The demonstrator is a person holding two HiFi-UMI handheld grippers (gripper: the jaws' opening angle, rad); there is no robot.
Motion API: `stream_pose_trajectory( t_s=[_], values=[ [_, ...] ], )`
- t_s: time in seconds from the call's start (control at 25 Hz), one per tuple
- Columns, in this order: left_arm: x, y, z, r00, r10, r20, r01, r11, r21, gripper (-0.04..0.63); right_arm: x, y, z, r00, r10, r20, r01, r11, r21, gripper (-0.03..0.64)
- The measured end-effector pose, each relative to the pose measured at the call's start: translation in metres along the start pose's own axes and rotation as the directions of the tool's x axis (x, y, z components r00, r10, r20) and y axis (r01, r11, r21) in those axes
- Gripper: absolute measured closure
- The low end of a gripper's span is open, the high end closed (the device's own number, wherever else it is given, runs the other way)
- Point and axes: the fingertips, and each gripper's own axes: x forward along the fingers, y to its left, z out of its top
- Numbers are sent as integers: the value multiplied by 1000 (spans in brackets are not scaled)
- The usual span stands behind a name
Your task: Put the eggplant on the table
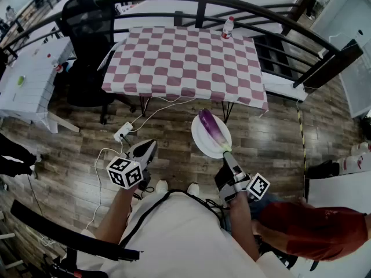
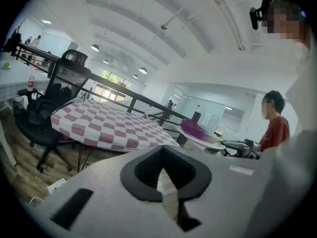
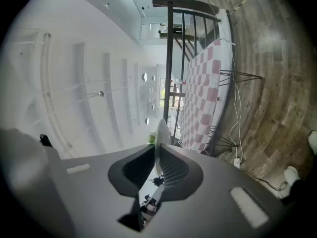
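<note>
The checked-cloth table stands across the wood floor, a bottle at its far edge, as a person holds a white plate bearing the purple eggplant well short of it. The right gripper is clamped on the plate's near rim, its jaws nearly together with only the thin rim between them. The left gripper hangs beside it, jaws closed on nothing. The carry likely calls for a level plate and a steady pinch, since the eggplant lies loose and could roll off. Only the right gripper view shows the plate edge-on between the pads. Only the left gripper view shows the eggplant in profile, lying flat on the plate, with a person in red beyond it.
</note>
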Motion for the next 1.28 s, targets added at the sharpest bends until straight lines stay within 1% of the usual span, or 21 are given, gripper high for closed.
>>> stream_pose_trajectory(
  t_s=[0.16,0.48,0.92,1.28],
  values=[
    [3,-3,1,1000,2,5,-2,1000,13,594,-2,-2,2,1000,-3,4,3,1000,1,578],
    [15,-15,6,1000,-9,-3,9,998,69,594,-2,-1,7,1000,8,2,-8,1000,11,577],
    [26,-32,1,1000,0,-12,1,997,76,594,-12,-2,23,1000,12,-3,-12,1000,18,577],
    [47,-58,-8,1000,24,-7,-24,997,70,594,-25,-4,50,999,7,-41,-6,1000,16,577]
  ],
)
